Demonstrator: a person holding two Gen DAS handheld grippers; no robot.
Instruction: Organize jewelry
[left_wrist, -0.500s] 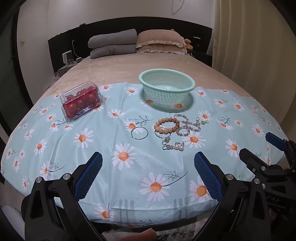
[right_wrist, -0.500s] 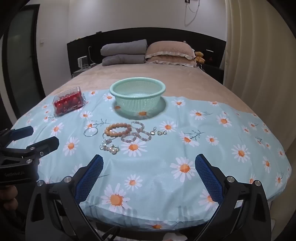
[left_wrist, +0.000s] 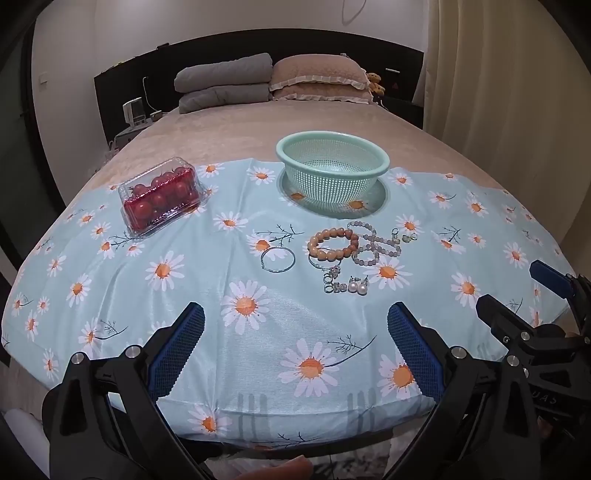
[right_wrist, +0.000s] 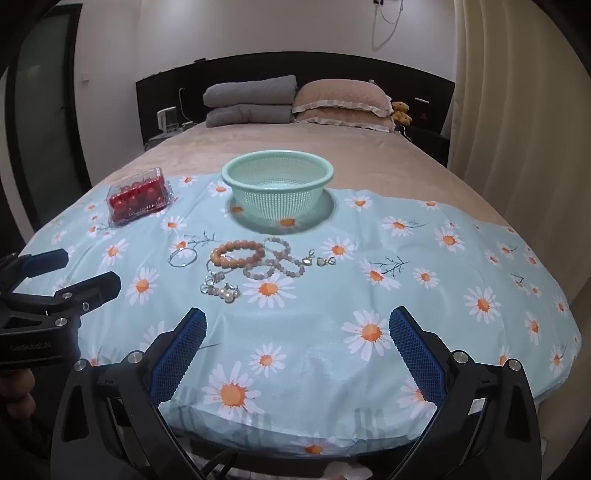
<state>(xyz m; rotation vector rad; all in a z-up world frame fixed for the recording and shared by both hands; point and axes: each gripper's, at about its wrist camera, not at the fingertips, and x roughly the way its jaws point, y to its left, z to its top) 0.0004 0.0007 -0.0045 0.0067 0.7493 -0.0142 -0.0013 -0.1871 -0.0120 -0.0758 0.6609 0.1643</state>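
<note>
small charms (left_wrist: 331, 282): too small to identify
right tongs (left_wrist: 517, 306): cut off by frame edge
nightstand items (right_wrist: 168, 120): blurry

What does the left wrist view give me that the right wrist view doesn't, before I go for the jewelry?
Only the left wrist view shows the right gripper side-on at its right edge, open. Only the right wrist view shows the left gripper at its left edge, open, plus a cable on the wall. Both share the green basket, the tomato box, the orange bead bracelet, the silver hoop, the pearl earrings and the daisy cloth.
</note>
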